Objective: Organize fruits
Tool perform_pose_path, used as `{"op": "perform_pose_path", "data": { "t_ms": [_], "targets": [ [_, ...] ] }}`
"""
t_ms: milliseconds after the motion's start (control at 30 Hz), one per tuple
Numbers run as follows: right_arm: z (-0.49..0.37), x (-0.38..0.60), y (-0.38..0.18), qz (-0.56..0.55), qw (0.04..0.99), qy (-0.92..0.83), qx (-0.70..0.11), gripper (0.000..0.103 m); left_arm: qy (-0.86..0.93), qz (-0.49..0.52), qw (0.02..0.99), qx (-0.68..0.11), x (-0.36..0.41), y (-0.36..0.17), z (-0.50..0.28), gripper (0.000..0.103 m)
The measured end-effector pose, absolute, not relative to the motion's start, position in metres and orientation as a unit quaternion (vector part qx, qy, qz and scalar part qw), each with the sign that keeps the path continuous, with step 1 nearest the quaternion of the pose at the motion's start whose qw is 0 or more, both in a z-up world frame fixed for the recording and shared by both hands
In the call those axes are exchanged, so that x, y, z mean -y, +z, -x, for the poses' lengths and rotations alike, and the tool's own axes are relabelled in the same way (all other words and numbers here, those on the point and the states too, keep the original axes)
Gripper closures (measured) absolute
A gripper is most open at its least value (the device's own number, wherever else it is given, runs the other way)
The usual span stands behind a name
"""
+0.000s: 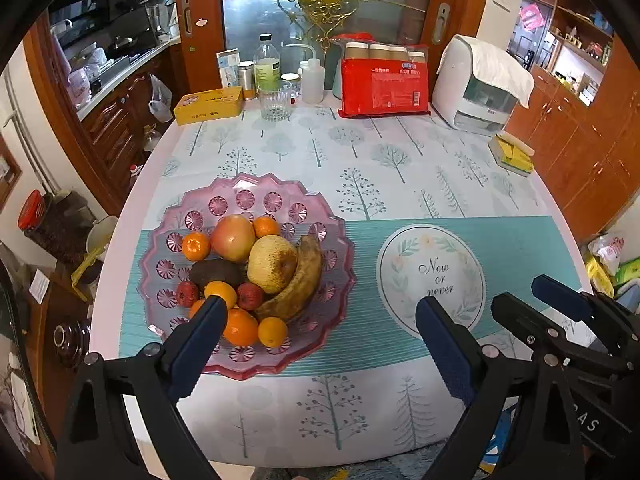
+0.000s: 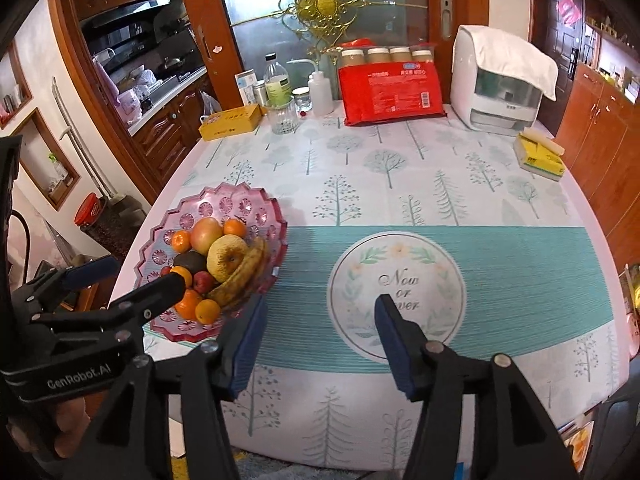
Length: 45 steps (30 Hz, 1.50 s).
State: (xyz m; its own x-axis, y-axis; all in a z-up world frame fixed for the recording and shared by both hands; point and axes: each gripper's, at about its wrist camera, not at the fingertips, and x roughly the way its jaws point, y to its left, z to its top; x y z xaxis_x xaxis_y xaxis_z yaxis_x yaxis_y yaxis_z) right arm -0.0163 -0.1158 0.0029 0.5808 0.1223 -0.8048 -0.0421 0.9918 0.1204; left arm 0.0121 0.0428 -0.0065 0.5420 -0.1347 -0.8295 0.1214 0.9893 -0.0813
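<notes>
Fruit sits piled in a pink scalloped bowl [image 1: 304,204] on the tabletop [image 1: 400,420], ahead of the left gripper [image 1: 320,312] and partly behind its left finger. Pile contents: a yellow pear [image 1: 272,262], a browned banana [image 1: 300,280], a pinkish apple [image 1: 233,237], a dark avocado [image 1: 214,272], several oranges [image 1: 240,326] and small red fruits [image 1: 250,295].

Left gripper: fingers [image 1: 200,340] spread wide, nothing between them, held above the tabletop near its front edge.

Right gripper [image 2: 318,320]: fingers [image 2: 394,344] apart, nothing pinched; a round "Now or never" print [image 2: 396,280] on the teal cloth band lies just ahead of them. From this view the bowl [image 2: 224,208] is to the left of the fingers.

Well beyond both grippers, along the far edge: a red package [image 1: 384,86], a white appliance [image 1: 480,92], a yellow box [image 1: 208,104], a drinking glass [image 1: 275,100].
</notes>
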Motion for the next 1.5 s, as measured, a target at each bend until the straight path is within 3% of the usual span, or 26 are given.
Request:
{"op": "perform_pose_path", "data": {
  "t_ms": [1500],
  "targets": [
    [0.021,0.169,0.0,-0.05,0.886,0.053,-0.458,0.043,-0.049,-0.008,0.876,-0.48,0.009,-0.008,0.002,0.008]
  ]
}}
